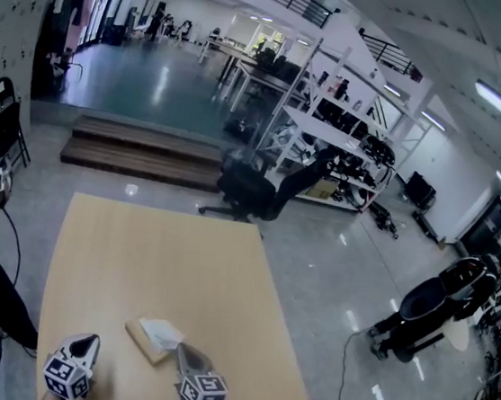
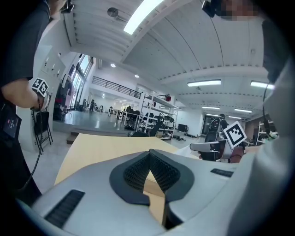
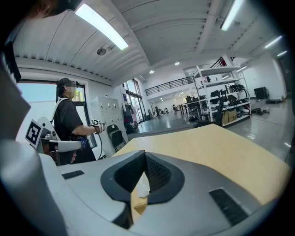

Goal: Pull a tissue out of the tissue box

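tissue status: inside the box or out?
Partly out: tissue rises from the tissue box toward the right gripper. Fully free: cannot tell.

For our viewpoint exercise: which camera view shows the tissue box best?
The head view: nearly the whole tissue box lies in sight on the table, a tissue on top. Each gripper view shows only a sliver of it in the gap beneath its own jaws.
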The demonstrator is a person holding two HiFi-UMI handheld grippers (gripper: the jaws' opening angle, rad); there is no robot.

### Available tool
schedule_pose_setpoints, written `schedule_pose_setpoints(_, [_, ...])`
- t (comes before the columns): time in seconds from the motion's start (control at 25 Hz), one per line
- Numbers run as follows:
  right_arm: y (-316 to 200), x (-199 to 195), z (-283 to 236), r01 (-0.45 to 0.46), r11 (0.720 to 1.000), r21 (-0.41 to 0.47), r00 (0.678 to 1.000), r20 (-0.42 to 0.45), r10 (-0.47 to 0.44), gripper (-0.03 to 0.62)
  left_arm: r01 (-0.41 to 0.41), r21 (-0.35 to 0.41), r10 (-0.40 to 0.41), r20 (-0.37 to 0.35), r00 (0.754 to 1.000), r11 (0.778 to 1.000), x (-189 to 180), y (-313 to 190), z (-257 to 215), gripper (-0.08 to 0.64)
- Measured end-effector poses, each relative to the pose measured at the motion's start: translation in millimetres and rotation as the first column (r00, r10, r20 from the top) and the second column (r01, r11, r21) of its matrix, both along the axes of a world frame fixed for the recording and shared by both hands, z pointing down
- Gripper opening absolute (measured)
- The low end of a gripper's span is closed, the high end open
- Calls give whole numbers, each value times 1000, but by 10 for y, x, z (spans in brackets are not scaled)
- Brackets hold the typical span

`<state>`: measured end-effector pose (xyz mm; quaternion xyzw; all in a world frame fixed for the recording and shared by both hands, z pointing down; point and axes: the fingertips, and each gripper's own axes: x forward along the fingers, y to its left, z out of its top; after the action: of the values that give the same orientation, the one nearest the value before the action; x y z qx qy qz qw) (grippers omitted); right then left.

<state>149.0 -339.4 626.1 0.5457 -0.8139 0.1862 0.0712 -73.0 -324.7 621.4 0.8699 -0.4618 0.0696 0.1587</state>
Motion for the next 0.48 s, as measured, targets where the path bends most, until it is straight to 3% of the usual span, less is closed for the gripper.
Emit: schedule_pose_setpoints(0.48, [161, 80, -332, -25, 997, 72, 1000, -4, 25, 3, 5, 31, -5, -6, 1000, 1000, -37, 212, -117, 8])
